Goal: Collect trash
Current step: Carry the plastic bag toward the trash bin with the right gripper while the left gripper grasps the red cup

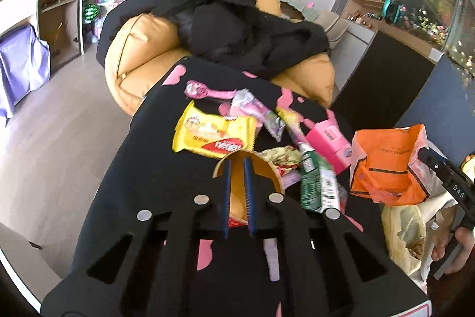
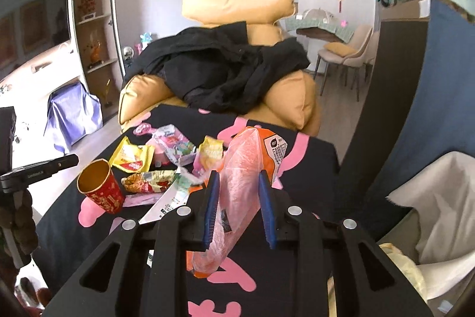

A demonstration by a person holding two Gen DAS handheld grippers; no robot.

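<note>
- Left gripper (image 1: 237,168): jaws nearly closed, pinching the rim wall of the red paper cup (image 2: 101,186), one blue pad inside the mouth, one outside.
- Right gripper (image 2: 239,195): jaws partly open, clamped on the orange snack bag (image 2: 237,192), which runs up between the pads and hangs below them.
- Cup: light, thin wall, crushes easily. Rim pinch is fine, but it could pivot in the grip.
- Orange bag: light, soft, slick film. Grip the bunched middle; flat film could slip.
- Remaining trash lies ahead of both grippers on the black cloth with pink print (image 1: 154,156): yellow wrapper (image 1: 213,135) just beyond the left fingertips, green wrapper (image 1: 317,183) to their right, pink box (image 1: 329,141) further right.
- Bin with white liner (image 2: 439,216) sits low and right of the right gripper; judged drop point.
- Loose wrappers: flat and light, best picked by an edge or crease.
</note>
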